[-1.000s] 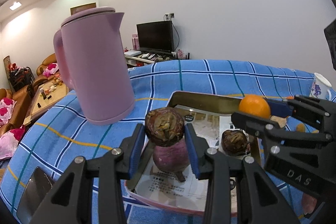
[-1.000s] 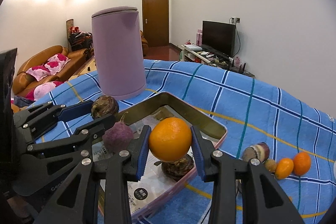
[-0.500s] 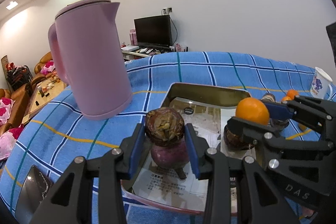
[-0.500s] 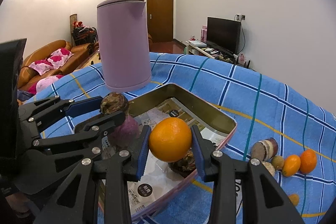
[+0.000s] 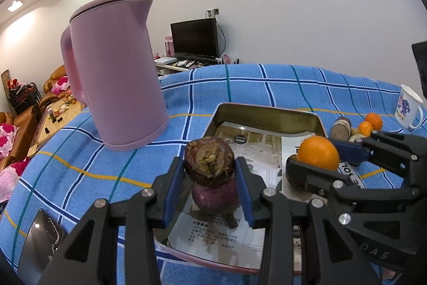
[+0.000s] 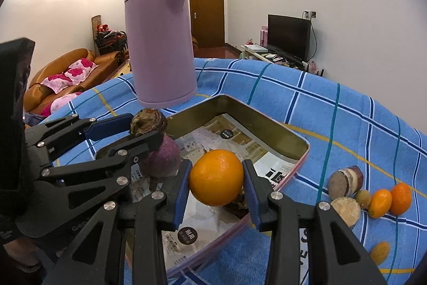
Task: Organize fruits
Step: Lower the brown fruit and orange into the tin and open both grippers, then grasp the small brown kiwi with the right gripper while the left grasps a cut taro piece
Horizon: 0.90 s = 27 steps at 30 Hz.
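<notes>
My left gripper (image 5: 209,176) is shut on a brown scaly fruit (image 5: 208,162) and holds it over the near left part of a metal tray (image 5: 267,112) lined with printed paper. A purple round fruit (image 5: 214,196) lies in the tray right under it. My right gripper (image 6: 216,184) is shut on an orange (image 6: 216,180), held over the tray's near right part above a dark brown fruit (image 6: 238,202). The left gripper and its fruit also show in the right wrist view (image 6: 148,122). The orange also shows in the left wrist view (image 5: 317,152).
A tall pink kettle (image 5: 114,71) stands on the blue checked cloth left of the tray. Right of the tray lie cut brown-purple pieces (image 6: 345,180), small oranges (image 6: 400,198) and kumquats (image 6: 380,202). A white mug (image 5: 409,107) stands far right. A phone (image 5: 44,238) lies near left.
Both grippers have come lower and closer over the tray with their fruits still held. The kettle looms larger and the loose fruits at the right have come into the left wrist view.
</notes>
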Tool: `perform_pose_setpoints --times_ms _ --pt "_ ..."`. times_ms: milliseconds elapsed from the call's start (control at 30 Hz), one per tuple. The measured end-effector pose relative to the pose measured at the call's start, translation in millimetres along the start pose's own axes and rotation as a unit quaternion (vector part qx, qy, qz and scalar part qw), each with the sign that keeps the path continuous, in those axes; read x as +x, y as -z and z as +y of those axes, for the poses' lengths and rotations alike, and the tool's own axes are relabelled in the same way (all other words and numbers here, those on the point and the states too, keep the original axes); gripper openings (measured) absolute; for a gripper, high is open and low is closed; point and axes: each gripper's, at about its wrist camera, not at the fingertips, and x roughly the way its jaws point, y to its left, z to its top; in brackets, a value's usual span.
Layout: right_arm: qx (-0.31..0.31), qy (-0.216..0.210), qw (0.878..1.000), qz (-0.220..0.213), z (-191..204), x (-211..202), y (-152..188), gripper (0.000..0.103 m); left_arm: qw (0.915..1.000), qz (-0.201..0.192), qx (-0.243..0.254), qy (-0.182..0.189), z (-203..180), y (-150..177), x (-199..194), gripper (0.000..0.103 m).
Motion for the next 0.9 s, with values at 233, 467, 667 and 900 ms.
perform_pose_setpoints --times_ms 233,467,667,900 --pt "0.008 0.007 1.000 -0.014 -7 -7 3 0.052 0.9999 -0.005 -0.011 0.006 1 -1 -5 0.054" --pt "0.020 0.040 0.998 -0.038 -25 -35 5 0.057 0.9996 -0.024 -0.007 0.014 -11 -9 -21 0.075" --pt "0.067 0.098 0.992 -0.039 -67 -62 12 0.057 0.9986 -0.022 0.017 0.045 -47 -14 -26 0.075" --pt "0.163 0.185 0.969 -0.009 -141 -88 40 0.057 0.9953 -0.008 0.057 0.078 -100 -13 -27 0.075"
